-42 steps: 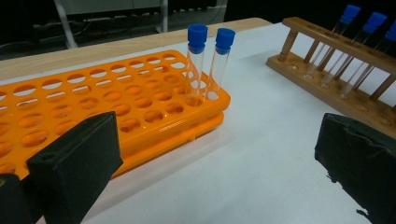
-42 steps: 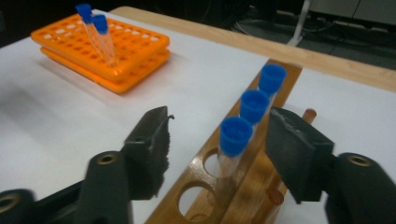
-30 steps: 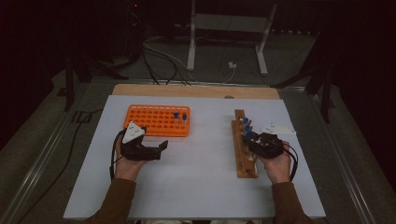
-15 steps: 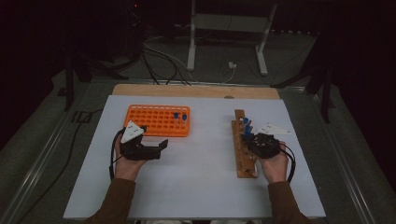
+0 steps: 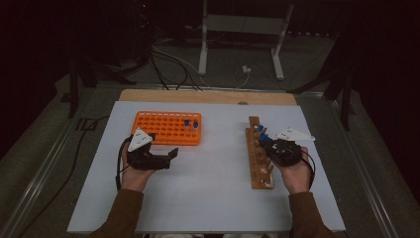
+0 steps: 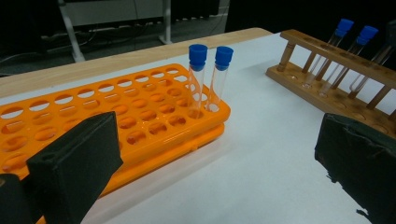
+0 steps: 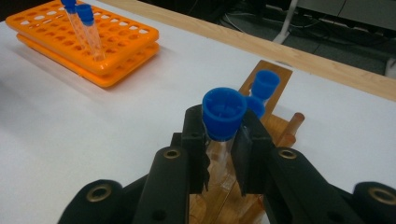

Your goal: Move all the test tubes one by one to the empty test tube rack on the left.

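An orange tube rack [image 5: 168, 128] lies at the left of the white table and holds two blue-capped tubes [image 6: 198, 79] at its right end. A wooden rack [image 5: 257, 151] lies at the right with two blue-capped tubes [image 7: 265, 84] at its far end. My right gripper [image 7: 223, 135] is over the wooden rack, shut on a third blue-capped tube [image 7: 224, 112] just below its cap. That tube stands upright, with its lower part down among the rack's bars. My left gripper [image 5: 168, 156] rests in front of the orange rack, open and holding nothing.
The white table top [image 5: 208, 188] ends in a wooden strip [image 5: 208, 96] at the far edge. Beyond it are a metal stand [image 5: 242, 29] and cables on the floor. The orange rack [image 7: 88, 46] has several free holes.
The right hand has shifted only slightly at the wooden rack and still holds the tube. The left hand has not moved.
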A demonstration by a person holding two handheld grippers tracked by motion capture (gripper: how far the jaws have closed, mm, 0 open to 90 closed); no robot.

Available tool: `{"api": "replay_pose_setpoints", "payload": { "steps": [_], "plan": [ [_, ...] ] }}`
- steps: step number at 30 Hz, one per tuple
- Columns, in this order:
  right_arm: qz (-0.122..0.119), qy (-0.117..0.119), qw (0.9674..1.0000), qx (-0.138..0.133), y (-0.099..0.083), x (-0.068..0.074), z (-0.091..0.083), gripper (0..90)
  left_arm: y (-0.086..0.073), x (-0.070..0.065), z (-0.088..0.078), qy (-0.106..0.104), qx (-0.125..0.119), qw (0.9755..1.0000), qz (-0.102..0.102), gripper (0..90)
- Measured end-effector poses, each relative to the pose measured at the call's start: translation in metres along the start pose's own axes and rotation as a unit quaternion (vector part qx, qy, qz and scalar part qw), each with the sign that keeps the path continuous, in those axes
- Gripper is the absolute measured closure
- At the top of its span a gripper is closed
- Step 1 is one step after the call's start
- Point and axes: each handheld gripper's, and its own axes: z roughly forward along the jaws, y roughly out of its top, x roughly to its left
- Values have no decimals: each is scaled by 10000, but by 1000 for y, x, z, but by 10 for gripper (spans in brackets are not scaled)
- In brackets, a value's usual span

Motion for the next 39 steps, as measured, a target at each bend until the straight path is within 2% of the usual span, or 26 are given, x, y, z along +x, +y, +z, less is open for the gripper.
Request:
{"api": "replay_pose_setpoints", "payload": {
  "steps": [10, 18, 31, 39],
  "plan": [
    [-94, -1, 9998, -168, 17, 2, -13, 765, 2, -2, 0, -46, -5, 10000, 35, 9],
    [-140, 106, 9992, -346, 30, 9, -19, 766, 4, -3, -1, -62, -21, 10000, 53, 9],
    [-333, 441, 9979, -346, 40, 35, -3, 765, 4, -10, 4, -132, 52, 9998, 162, 9],
    [-343, 710, 9965, -293, 45, 49, 10, 765, 7, -14, 6, -196, 24, 9996, 177, 9]
  ]
}}
